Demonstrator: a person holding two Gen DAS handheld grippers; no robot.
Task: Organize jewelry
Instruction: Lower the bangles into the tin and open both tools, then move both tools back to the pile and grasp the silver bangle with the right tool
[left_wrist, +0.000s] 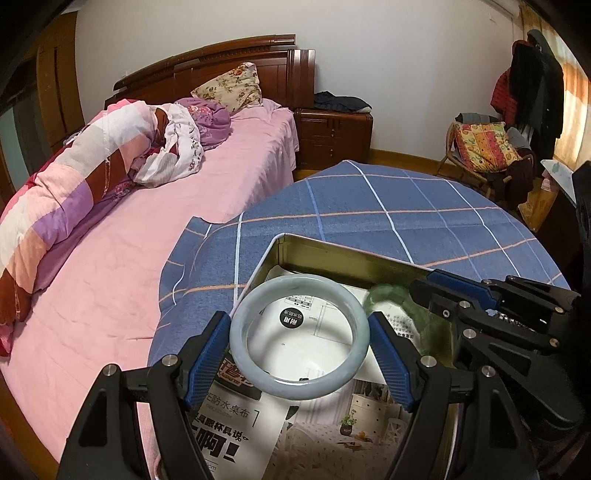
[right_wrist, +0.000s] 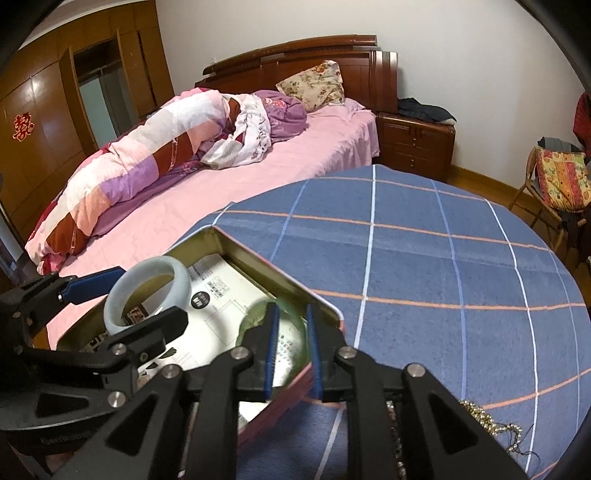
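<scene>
My left gripper (left_wrist: 300, 349) is shut on a pale grey-green jade bangle (left_wrist: 255, 306), holding it across its width over an open metal tin (left_wrist: 332, 254). The bangle also shows in the right wrist view (right_wrist: 147, 269) over the tin (right_wrist: 258, 254). My right gripper (right_wrist: 290, 349) straddles the tin's near wall, its inner finger beside a blurred dark green bangle (right_wrist: 255, 314); I cannot tell whether it grips. That green bangle (left_wrist: 388, 295) and the right gripper (left_wrist: 428, 291) show at right in the left wrist view. A printed leaflet (left_wrist: 236, 424) lines the tin.
The tin sits on a round table with a blue plaid cloth (right_wrist: 443, 258). A gold bead chain (right_wrist: 491, 424) lies on the cloth at the lower right. A pink bed (left_wrist: 147, 221) borders the table on the left. A chair with a cushion (left_wrist: 484, 147) stands at the far right.
</scene>
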